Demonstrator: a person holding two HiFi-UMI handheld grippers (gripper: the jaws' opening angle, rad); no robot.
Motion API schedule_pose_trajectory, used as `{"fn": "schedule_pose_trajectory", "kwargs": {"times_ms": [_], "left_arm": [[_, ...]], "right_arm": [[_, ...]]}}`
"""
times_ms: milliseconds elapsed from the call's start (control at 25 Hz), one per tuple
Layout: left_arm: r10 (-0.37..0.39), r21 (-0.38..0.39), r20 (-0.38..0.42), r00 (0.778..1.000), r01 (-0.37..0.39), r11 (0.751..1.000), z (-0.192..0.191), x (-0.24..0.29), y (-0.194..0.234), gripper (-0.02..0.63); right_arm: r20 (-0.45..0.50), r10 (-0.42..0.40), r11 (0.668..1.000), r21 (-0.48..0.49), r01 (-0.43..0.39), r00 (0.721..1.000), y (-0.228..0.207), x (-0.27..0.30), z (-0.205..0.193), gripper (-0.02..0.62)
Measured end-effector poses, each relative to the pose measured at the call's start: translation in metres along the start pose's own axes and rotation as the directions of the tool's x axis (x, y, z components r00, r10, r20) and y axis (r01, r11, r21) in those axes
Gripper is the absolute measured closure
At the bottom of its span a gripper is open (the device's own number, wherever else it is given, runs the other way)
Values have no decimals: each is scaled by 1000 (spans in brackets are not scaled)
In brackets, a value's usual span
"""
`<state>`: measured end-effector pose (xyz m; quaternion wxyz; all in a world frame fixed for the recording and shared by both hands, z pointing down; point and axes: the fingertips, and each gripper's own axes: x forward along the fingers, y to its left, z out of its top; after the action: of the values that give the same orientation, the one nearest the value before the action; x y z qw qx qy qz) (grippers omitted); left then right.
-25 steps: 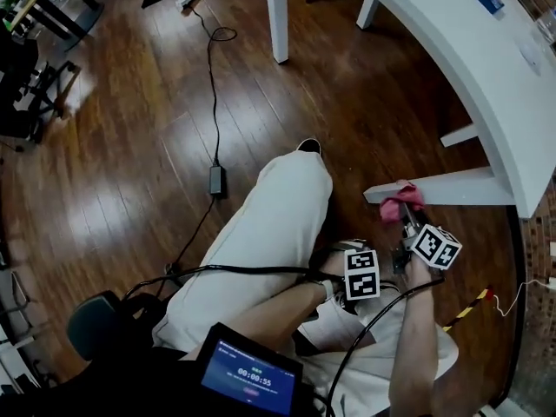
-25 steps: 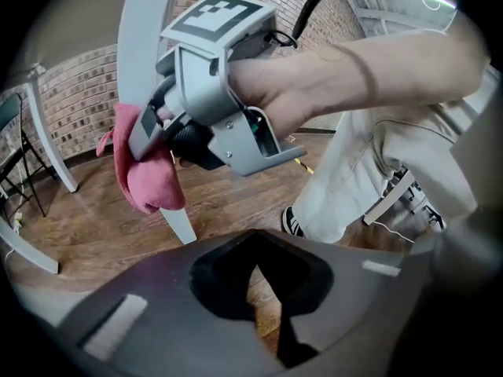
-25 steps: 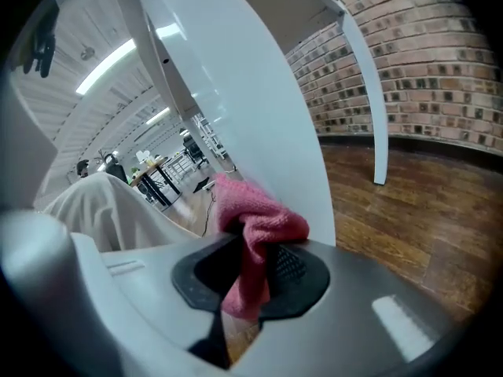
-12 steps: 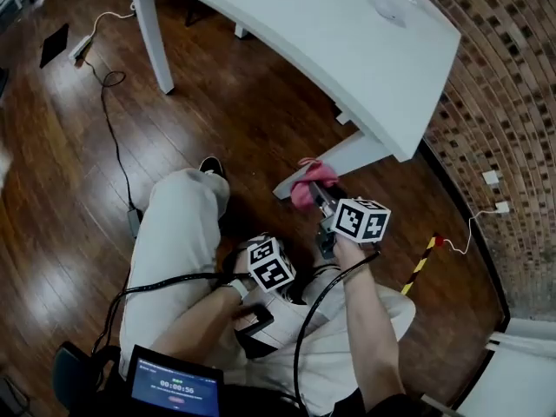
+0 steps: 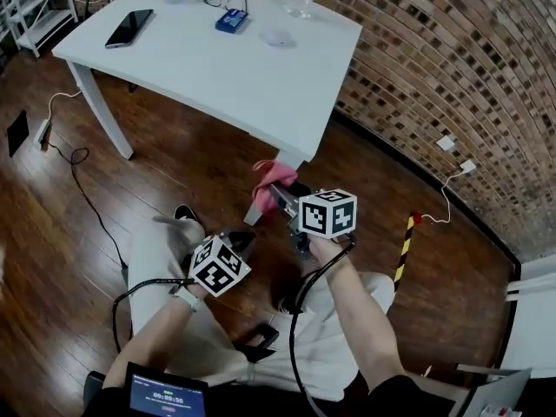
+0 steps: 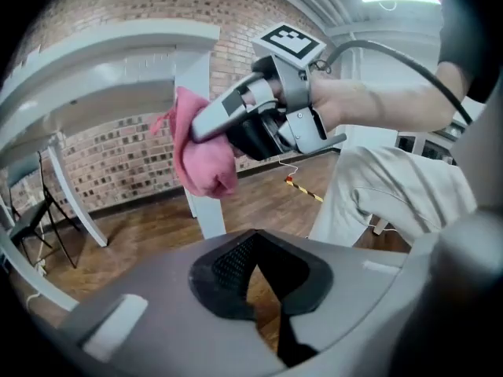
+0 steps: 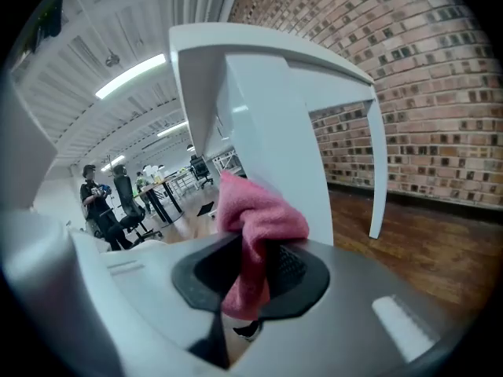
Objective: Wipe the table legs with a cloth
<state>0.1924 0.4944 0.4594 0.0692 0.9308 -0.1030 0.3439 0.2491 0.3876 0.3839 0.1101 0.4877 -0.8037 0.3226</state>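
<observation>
Head view: the person is down low over the wood floor, both grippers by the near right corner of the white table.
Right gripper: jaws clamped on the pink cloth, which stands out past the tips as a bunched wad.
Left gripper: jaws drawn together with nothing between them, hanging left of the work and nearer the person.
Cloth: against the table leg, part-way up it and just below the tabletop corner; the right gripper view shows the wad meeting the leg's face.
Direction: the leg lies straight ahead of the right gripper's jaws, with only the cloth between.
Long axis: the leg stands upright, so the wipe should probably run along it, up or down, not across.
Nearer hand: the right, already at the leg; the left is apart from it.
Step in hand: likely wiping this leg.
Other legs: one far left, well apart; whether it has been wiped cannot be told.
</observation>
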Motion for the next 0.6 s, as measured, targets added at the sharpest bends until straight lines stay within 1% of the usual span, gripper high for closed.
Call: {"fn": "schedule_pose_trajectory", "kwargs": {"times_ms": [200,360,480,600], "left_arm": [[23,127,40,999,-28,991,45,-64,21,606],[36,247,13,999,-38,968,74,-120,34,606],[59,295,-6,998,-55,954,92,-168,37,606],[74,342,-8,997,-67,937,115,-214,22,606]], "right_arm": [[32,-21,998,-66,23,999,16,-22,33,545],[39,-50,993,-106,54,998,22,-35,54,545],[47,-69,990,-116,74,997,27,-37,60,545],[56,-83,988,-126,90,995,32,-37,62,545]]}}
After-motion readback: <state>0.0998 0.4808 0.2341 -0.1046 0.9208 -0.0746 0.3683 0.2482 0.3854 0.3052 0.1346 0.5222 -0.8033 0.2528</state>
